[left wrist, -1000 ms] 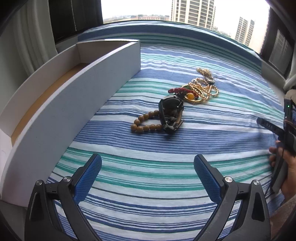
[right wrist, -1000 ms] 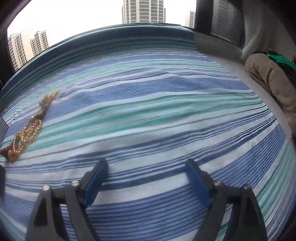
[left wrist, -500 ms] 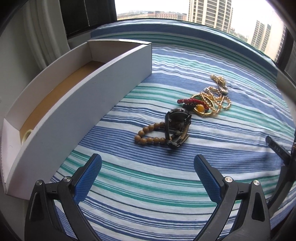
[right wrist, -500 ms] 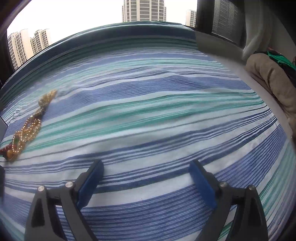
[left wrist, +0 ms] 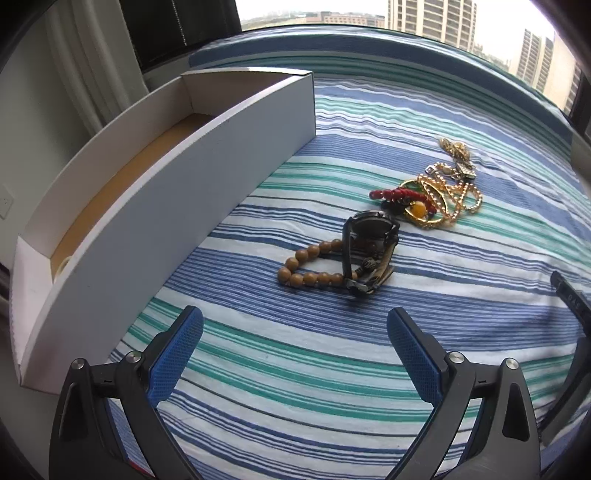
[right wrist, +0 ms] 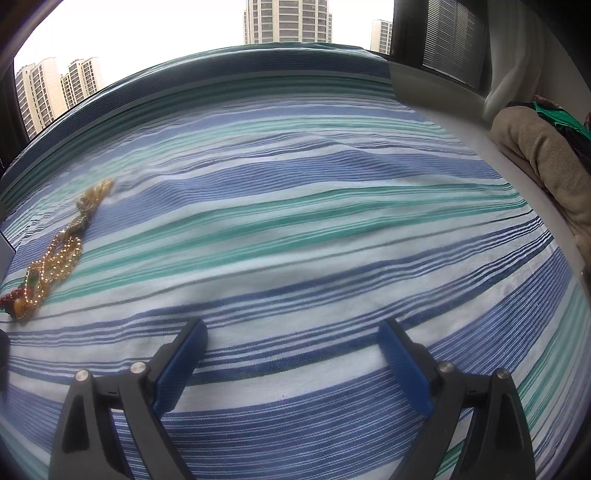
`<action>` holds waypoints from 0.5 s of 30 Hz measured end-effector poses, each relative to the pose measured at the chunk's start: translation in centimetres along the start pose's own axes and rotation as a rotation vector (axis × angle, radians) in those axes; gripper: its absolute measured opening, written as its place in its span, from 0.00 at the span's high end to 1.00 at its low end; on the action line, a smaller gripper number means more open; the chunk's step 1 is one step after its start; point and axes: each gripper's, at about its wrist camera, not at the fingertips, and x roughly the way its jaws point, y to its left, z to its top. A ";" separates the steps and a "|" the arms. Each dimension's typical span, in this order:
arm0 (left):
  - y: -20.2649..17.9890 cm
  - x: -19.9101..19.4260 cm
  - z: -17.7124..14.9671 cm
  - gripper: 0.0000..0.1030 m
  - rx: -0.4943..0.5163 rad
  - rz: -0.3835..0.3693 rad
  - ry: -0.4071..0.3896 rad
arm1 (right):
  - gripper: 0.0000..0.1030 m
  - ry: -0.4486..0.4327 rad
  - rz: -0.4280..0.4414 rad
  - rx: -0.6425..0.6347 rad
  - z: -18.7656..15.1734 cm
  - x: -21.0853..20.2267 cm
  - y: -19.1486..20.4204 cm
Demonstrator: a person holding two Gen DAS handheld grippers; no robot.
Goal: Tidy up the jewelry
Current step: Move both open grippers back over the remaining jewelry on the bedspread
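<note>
The jewelry lies in a loose row on the striped sheet (left wrist: pixel 332 369), to the right of the white box (left wrist: pixel 177 206); nearest to your left claw (left wrist: pixel 295 345) is the wooden bead bracelet (left wrist: pixel 310 266), and the dark watch (left wrist: pixel 369 251) sits on its right end, touching it; just behind the watch is the red bead string (left wrist: pixel 391 194) with an amber bead (left wrist: pixel 420 209), and it is tangled with the gold chains (left wrist: pixel 454 184), which stretch away toward the window.

Your left claw is wide open and holds nothing; its blue pads (left wrist: pixel 177 354) hang above the sheet, on the near side of the bracelet and apart from it. The box stands along the left side of the sheet; it is long and open at the top, with a brown bottom; at its near end you can see a small pale ring-like thing (left wrist: pixel 63 263), but it is too small to tell what it is.

Your right claw (right wrist: pixel 293 365) is also wide open and empty; it is over a bare part of the sheet, well apart from the jewelry. In the right wrist view the gold chains (right wrist: pixel 59 254) appear at the far left, and the red beads (right wrist: pixel 11 297) at the left edge. In the left wrist view, one dark finger of the right claw (left wrist: pixel 570 299) shows at the right edge. A beige cloth (right wrist: pixel 546 162) lies beside the sheet at the far right; towers (right wrist: pixel 286 20) are behind the window.
</note>
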 end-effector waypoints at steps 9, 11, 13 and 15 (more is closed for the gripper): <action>1.9 -0.3 -1.3 0.03 -0.020 -0.091 0.001 | 0.07 0.000 0.000 0.000 0.0 0.0 0.0; 2.4 -0.4 -1.9 0.03 -0.013 -0.113 0.001 | 0.07 0.000 0.001 0.000 0.0 0.0 0.0; 2.9 -0.5 -2.7 0.03 -0.009 -0.148 0.010 | 0.07 0.000 0.001 0.000 0.0 0.0 0.0; 3.6 -0.5 -3.5 0.03 0.006 -0.169 0.024 | 0.07 0.000 0.002 0.000 0.0 0.0 0.0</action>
